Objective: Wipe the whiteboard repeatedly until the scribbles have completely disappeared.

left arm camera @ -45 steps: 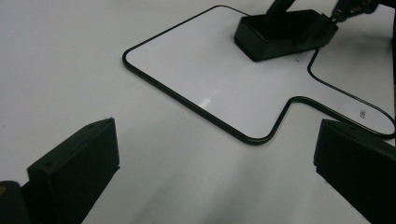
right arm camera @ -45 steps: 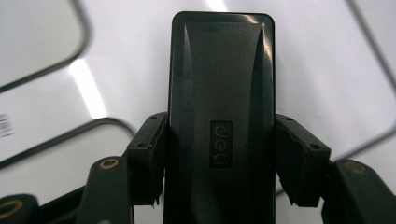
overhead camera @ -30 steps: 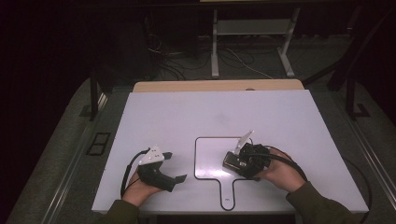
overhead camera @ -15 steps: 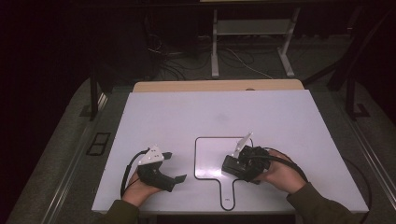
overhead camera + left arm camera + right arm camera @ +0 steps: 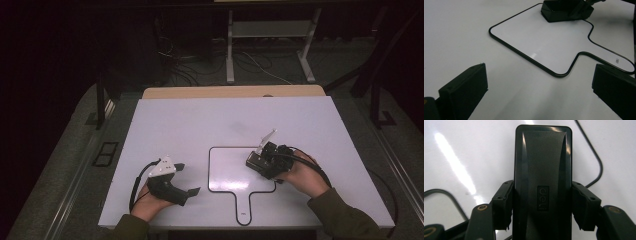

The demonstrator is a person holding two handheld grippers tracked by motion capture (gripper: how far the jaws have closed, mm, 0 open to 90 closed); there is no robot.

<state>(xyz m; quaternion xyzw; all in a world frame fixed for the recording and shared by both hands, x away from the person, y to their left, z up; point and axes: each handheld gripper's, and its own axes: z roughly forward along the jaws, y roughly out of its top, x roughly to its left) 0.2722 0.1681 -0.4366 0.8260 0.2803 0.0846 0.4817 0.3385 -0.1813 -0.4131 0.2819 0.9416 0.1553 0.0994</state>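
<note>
A small white paddle-shaped board with a black rim [image 5: 227, 175] lies flat near the table's front edge, its handle toward the person. My right gripper [image 5: 257, 162] is over the board's right part, shut on a black block-shaped eraser [image 5: 254, 160]. In the right gripper view both pads [image 5: 502, 202] press the sides of the eraser [image 5: 542, 170], which bears a raised logo. My left gripper [image 5: 188, 178] rests on the table left of the board, open with nothing between its jaws. In the left gripper view the board [image 5: 544, 45] lies ahead and the eraser [image 5: 564, 10] sits at its far corner.
The white table top [image 5: 200, 125] stretches bare beyond the board. A wooden strip [image 5: 230, 91] runs along its far edge. On the dark floor beyond stand a metal frame [image 5: 270, 45] and loose cables [image 5: 185, 70]. Each gripper trails a black cable.
My right gripper has shifted a little toward the board's far right edge with the eraser still in it. The left gripper has stayed put.
</note>
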